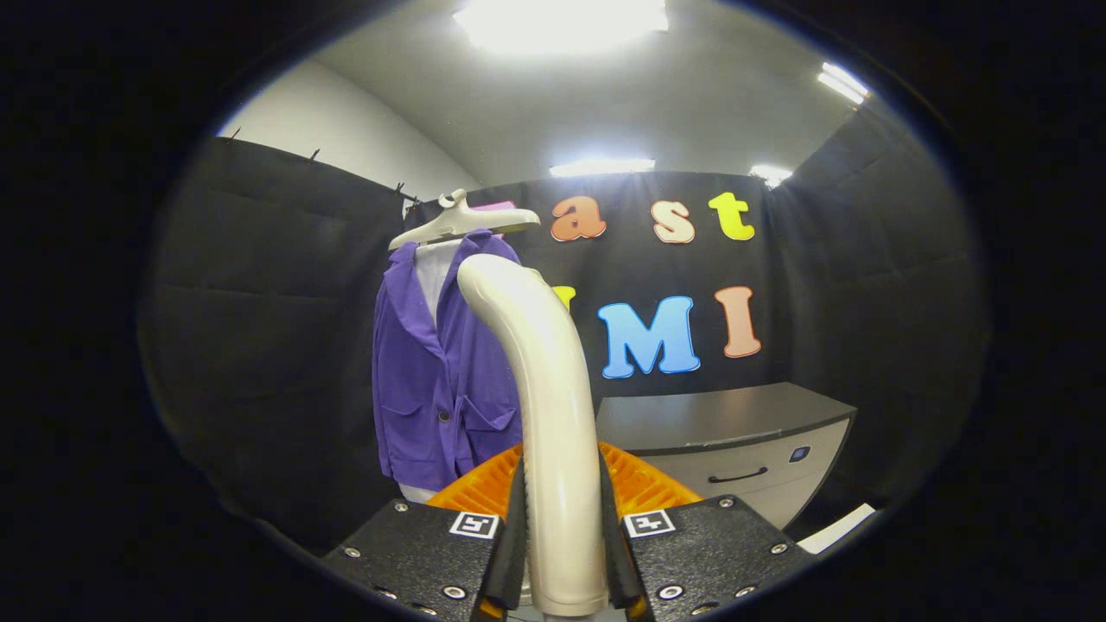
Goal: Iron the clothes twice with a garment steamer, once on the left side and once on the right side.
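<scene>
While purple jacket hangs ahead, tongs clamp the steamer's smooth curved handle.

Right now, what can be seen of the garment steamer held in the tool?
The garment steamer shows as a smooth, glossy cream handle, plastic by the look of it, rising upright between the fingers of the tool and curving at its top toward the purple jacket on the hanger. Both fingers press on its lower part. Its upper end overlaps the jacket in this view; whether they touch cannot be told. The nozzle face is hidden.
</scene>
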`<state>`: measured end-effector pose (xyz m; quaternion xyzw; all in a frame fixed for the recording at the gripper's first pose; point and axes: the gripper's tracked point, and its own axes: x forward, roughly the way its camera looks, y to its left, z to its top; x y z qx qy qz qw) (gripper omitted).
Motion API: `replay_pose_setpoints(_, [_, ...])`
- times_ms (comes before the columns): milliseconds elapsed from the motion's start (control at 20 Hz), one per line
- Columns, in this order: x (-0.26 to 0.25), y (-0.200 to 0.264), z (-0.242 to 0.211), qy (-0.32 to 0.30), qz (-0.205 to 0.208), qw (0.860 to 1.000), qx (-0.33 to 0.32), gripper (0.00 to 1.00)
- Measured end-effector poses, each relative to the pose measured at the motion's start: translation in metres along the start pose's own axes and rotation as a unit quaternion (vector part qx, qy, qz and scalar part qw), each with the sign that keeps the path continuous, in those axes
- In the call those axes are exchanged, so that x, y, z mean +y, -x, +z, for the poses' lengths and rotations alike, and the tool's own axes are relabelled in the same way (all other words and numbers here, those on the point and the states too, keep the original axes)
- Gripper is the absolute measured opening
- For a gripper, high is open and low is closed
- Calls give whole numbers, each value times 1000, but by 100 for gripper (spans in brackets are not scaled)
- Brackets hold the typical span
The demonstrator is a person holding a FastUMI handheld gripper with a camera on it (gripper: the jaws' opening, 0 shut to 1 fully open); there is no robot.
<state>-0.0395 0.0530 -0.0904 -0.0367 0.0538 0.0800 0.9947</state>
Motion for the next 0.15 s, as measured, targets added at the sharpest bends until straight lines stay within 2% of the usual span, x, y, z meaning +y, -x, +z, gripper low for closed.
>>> replay_pose_setpoints(150, [-2, 0, -1, 4, -4, 1000, 0, 37])
